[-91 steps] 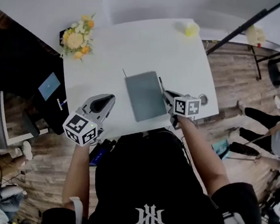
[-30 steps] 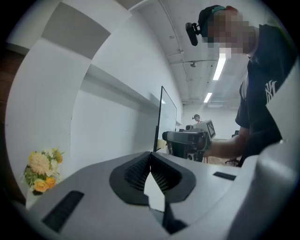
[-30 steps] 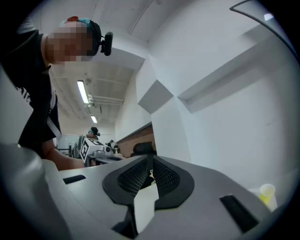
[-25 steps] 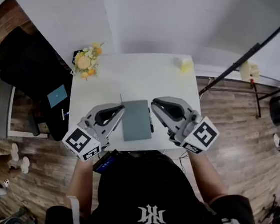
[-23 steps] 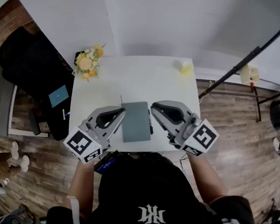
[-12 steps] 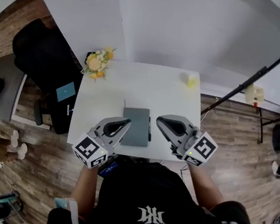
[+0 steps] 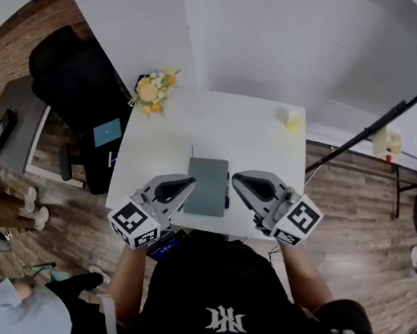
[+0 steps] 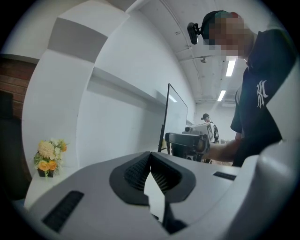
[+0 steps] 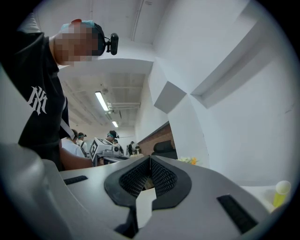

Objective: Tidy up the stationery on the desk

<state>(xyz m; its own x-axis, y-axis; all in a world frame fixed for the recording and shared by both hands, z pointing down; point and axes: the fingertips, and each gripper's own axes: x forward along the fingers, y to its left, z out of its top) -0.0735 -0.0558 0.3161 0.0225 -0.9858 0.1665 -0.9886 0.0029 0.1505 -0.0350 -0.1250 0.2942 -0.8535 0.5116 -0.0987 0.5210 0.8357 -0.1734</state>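
1. Notebook (image 7: 207, 186) flat and shut on the white desk (image 7: 220, 126), close to the front edge.
2. Pen (image 7: 227, 192) just right of the notebook, lying straight along its side. Touching it or not: too small to tell.
3. Thin dark stick (image 7: 191, 152) at the far left corner of the notebook. Too small to name.
4. Right gripper (image 7: 236, 177): a few seconds ago low down by the pen, now up in the air just right of the notebook. Jaws closed, tips together, nothing between them.
5. Left gripper (image 7: 189, 183): up in the air too, over the near left corner of the notebook. Jaws closed as well, and empty.
6. Flowers (image 7: 155, 89) far off behind and left of the notebook. Small yellow thing (image 7: 294, 120) far off behind and right of it.
7. Whole desk smaller than a moment ago, so likely a higher, stepped-back look at it.
8. Meaning for the job: pen let go and left neat beside the notebook. Probably done, or nearly. Maybe only the thin stick left to put straight.
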